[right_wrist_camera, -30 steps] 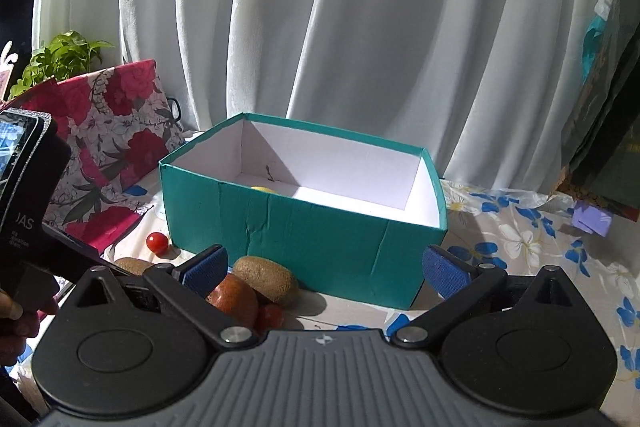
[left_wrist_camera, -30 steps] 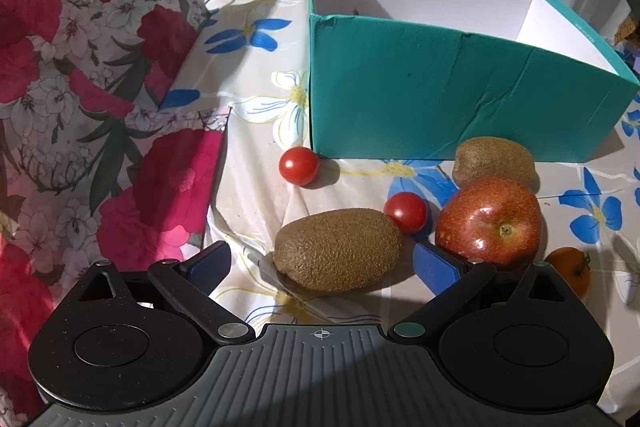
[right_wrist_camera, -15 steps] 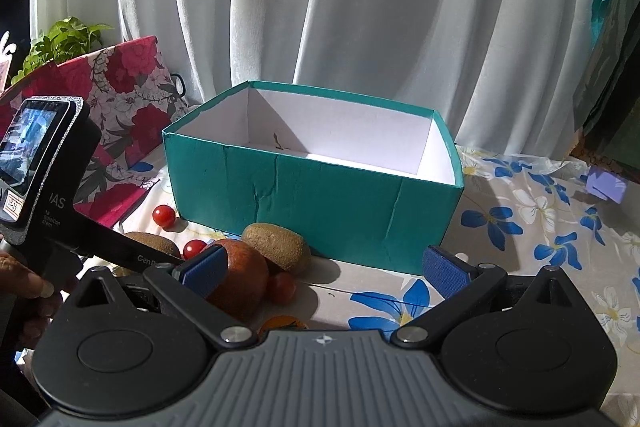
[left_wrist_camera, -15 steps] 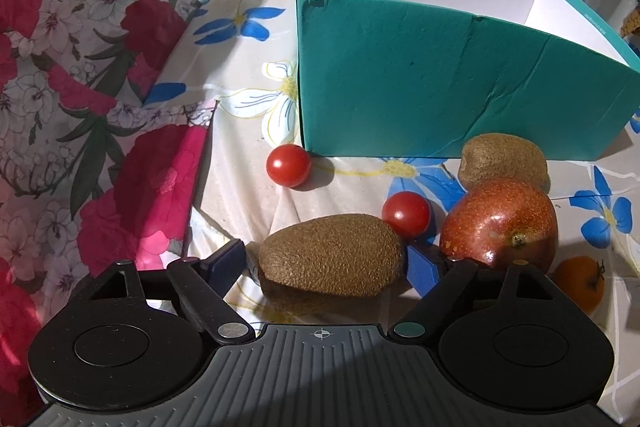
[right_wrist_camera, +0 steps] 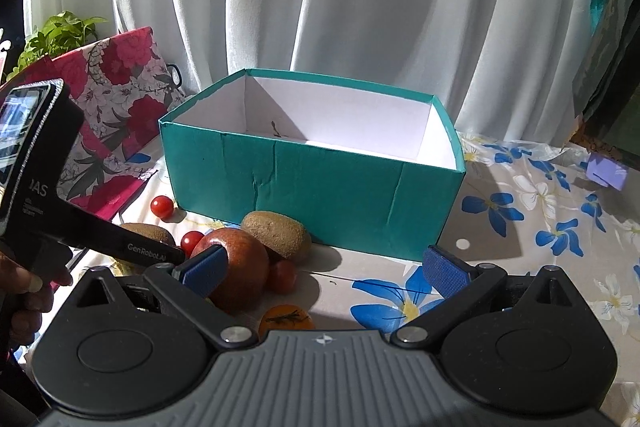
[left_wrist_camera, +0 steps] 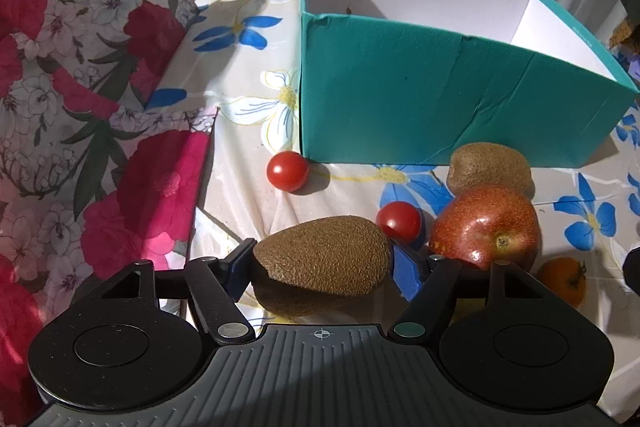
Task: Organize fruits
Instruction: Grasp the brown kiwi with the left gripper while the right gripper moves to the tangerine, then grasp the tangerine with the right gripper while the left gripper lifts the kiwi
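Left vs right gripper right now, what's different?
The left gripper is shut on the brown fuzzy kiwi, lifted above its shadow; the right gripper is open and holds nothing. The left sits low among the fruit; the right looks over the red apple toward the teal cardboard box. Both have blue pads.

At my ten o'clock a red floral cloth (left_wrist_camera: 80, 75) drapes over the desk (left_wrist_camera: 240, 195), whose cover is cream with blue flowers. White curtains (right_wrist_camera: 360, 7) hang at twelve. A green plant (right_wrist_camera: 56, 35) peeks at far left; a small purple paper (right_wrist_camera: 606, 171) lies at two o'clock.
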`<state>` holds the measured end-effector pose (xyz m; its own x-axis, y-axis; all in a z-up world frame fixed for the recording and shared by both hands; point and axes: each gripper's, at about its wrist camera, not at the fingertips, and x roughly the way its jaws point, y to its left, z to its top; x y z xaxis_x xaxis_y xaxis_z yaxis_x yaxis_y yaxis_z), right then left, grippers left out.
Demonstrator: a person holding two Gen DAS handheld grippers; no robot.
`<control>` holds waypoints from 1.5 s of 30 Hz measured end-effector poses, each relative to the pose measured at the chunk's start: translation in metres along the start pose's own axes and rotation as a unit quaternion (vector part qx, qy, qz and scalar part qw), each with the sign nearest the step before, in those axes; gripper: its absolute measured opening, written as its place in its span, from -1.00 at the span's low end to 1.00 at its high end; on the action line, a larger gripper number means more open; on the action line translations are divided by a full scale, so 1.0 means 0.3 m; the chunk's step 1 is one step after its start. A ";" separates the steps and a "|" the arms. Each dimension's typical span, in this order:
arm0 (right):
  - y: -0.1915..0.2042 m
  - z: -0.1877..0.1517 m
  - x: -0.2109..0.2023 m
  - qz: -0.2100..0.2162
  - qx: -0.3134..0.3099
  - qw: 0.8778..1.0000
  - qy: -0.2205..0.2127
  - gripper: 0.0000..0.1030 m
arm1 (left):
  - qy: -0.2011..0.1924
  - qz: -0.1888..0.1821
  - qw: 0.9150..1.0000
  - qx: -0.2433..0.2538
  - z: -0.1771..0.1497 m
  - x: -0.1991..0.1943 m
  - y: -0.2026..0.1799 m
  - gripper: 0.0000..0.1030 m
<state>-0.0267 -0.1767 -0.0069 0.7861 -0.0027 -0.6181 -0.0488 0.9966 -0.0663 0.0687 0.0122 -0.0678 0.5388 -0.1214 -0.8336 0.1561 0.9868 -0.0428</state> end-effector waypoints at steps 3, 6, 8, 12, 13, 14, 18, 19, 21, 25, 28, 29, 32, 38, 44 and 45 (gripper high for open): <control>-0.001 -0.009 0.005 -0.002 0.001 1.000 0.008 1.00 | -0.011 -0.005 1.000 -0.006 0.004 -0.045 0.009 0.45; -0.001 -0.016 0.014 0.002 0.006 1.000 0.016 0.98 | -0.021 -0.010 1.000 -0.010 0.008 -0.091 0.012 0.45; 0.002 -0.022 0.023 0.003 0.009 1.000 0.024 0.86 | -0.028 -0.016 0.999 -0.010 0.008 -0.119 0.010 0.46; 0.012 -0.038 0.047 0.007 0.013 0.999 0.046 0.68 | -0.037 -0.022 0.999 -0.009 0.001 -0.160 0.005 0.45; 0.012 -0.042 0.054 0.009 0.016 0.999 0.050 0.64 | -0.038 -0.023 0.999 -0.006 -0.002 -0.165 0.001 0.45; 0.013 -0.046 0.062 0.009 0.018 0.998 0.055 0.61 | -0.038 -0.023 0.999 -0.006 -0.005 -0.168 -0.001 0.46; 0.012 -0.062 0.104 0.016 0.030 0.996 0.083 0.24 | -0.031 -0.027 0.999 -0.009 -0.018 -0.173 0.003 0.46; 0.011 -0.067 0.116 0.018 0.034 0.995 0.091 0.22 | -0.031 -0.027 0.999 -0.008 -0.021 -0.175 0.003 0.46; 0.012 -0.075 0.137 0.023 0.039 0.994 0.104 0.17 | -0.033 -0.025 0.999 -0.008 -0.023 -0.180 0.003 0.46; 0.026 -0.088 0.175 0.032 0.035 0.992 0.121 0.10 | -0.035 -0.026 0.999 -0.007 -0.022 -0.188 0.003 0.46; 0.035 -0.097 0.195 0.035 0.032 0.991 0.129 0.00 | -0.035 -0.025 0.999 -0.005 -0.021 -0.189 0.000 0.46; 0.036 -0.099 0.201 0.035 0.031 0.990 0.131 -0.04 | -0.034 -0.025 0.999 -0.005 -0.021 -0.189 -0.001 0.46; 0.039 -0.105 0.206 0.043 0.032 0.990 0.129 -0.22 | -0.030 -0.025 0.999 -0.003 -0.019 -0.187 -0.005 0.46; 0.024 -0.084 0.153 0.038 0.034 0.993 0.103 -0.23 | -0.036 -0.022 0.999 0.003 -0.008 -0.204 -0.012 0.46; -0.020 -0.028 0.067 0.021 0.048 0.997 0.063 -0.23 | -0.046 -0.019 0.999 0.008 0.030 -0.243 -0.042 0.46; -0.028 -0.016 0.051 0.018 0.050 0.997 0.055 -0.23 | -0.051 -0.019 0.998 0.009 0.039 -0.254 -0.049 0.46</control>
<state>-0.0172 -0.1854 -0.0196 0.7129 0.0296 -0.7007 -0.0091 0.9994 0.0330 0.0352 0.0058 0.0028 0.6137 -0.1703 -0.7709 0.1933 0.9792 -0.0625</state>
